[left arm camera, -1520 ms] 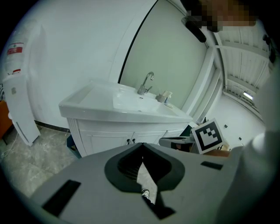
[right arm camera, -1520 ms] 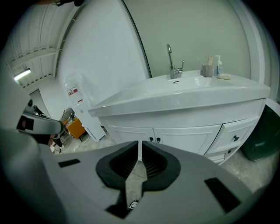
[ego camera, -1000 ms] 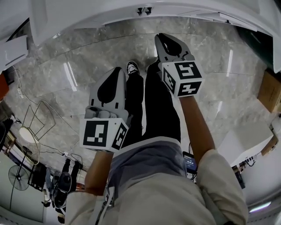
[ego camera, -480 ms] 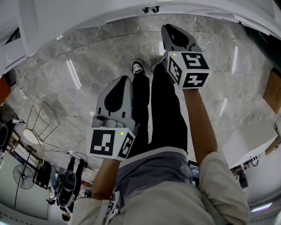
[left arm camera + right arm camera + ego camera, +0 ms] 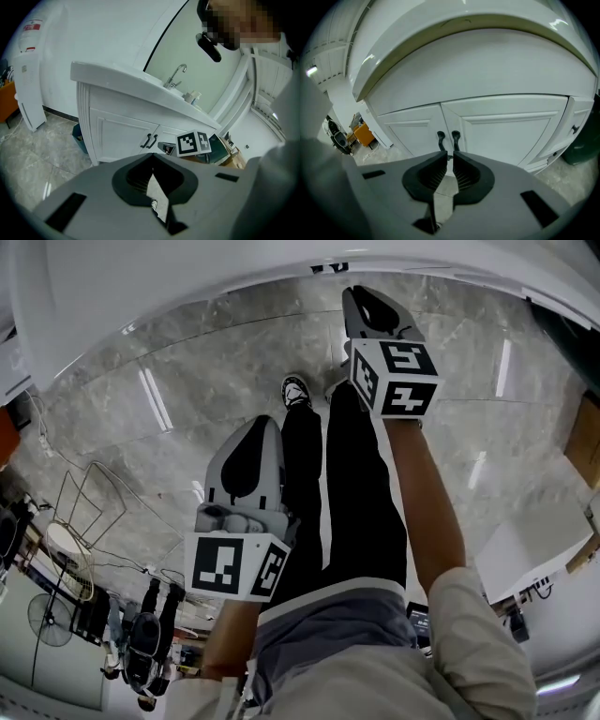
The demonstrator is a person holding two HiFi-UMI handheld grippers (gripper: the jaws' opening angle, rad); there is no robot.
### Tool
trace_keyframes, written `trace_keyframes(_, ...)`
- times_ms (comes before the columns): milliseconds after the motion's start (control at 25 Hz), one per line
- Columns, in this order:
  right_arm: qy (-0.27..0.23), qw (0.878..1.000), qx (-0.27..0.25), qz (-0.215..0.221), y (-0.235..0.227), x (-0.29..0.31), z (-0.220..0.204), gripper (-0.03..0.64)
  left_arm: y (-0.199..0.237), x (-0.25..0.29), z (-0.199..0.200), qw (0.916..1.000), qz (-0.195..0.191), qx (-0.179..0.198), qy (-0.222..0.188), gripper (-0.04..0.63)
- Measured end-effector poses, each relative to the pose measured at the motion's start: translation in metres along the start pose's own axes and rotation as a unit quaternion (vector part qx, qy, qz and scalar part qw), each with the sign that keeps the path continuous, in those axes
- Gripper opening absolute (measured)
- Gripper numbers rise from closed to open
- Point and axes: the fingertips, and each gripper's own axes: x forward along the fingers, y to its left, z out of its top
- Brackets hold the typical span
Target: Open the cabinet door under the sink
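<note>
As the grey right gripper (image 5: pixel 448 157) stands barely parted and empty, black curved handles (image 5: pixel 455 139) beyond, lower ends hidden, grey left gripper (image 5: pixel 152 157) pressed together.

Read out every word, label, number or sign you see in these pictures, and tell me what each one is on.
No text can be read in any view.
Red label on the tall white unit, left gripper view: too small and blurred to read.
Marker cubes: black and white square patterns only, no letters or numbers.
</note>
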Motion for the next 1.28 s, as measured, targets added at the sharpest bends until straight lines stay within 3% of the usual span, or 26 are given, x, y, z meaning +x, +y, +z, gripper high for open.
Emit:
trace_keyframes(840, 0.003, 1.000, 0.013, -0.008, -0.014, 0.059, -0.002, 0.089, 0.003, 0.003, -0.020, 0.9998, 0.010, 0.000, 0.016, -0.002)
trace_keyframes(1280, -0.045, 0.996, -0.008, -0.079, -0.021, 0.066, 0.007, 0.062, 0.005, -0.009, -0.037, 0.9987, -0.015, 0.035, 0.033, -0.002)
